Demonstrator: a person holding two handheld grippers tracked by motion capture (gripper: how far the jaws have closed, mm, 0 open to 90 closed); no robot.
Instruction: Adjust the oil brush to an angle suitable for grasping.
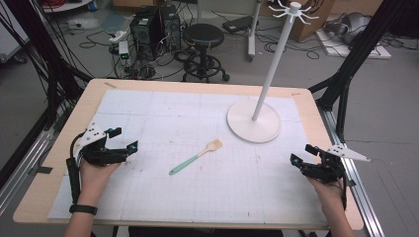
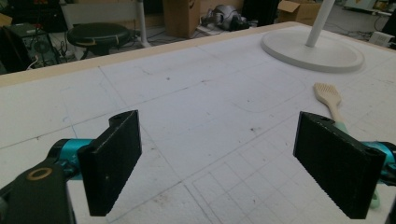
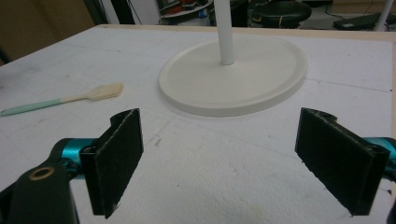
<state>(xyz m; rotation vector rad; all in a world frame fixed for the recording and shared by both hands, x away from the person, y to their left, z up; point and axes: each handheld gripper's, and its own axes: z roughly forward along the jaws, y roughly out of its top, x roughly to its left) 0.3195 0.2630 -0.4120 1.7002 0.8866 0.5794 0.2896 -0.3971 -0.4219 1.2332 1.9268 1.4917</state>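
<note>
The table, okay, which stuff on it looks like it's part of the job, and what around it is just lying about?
Likely part of the job:
- brush, mint handle, lying mid-table
- white hook stand on the table
- left gripper and right gripper, both open

Just lying about, on the floor beyond:
- black stool
- computer towers
- cardboard box

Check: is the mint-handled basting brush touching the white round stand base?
Apart. The high view shows bare mat between the brush and the stand base; the right gripper view shows the same gap.

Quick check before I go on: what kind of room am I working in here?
Probably a lab or workshop, not a home: computer towers and loose cables lie on the floor behind the table, beside a black stool and cardboard boxes.
</note>
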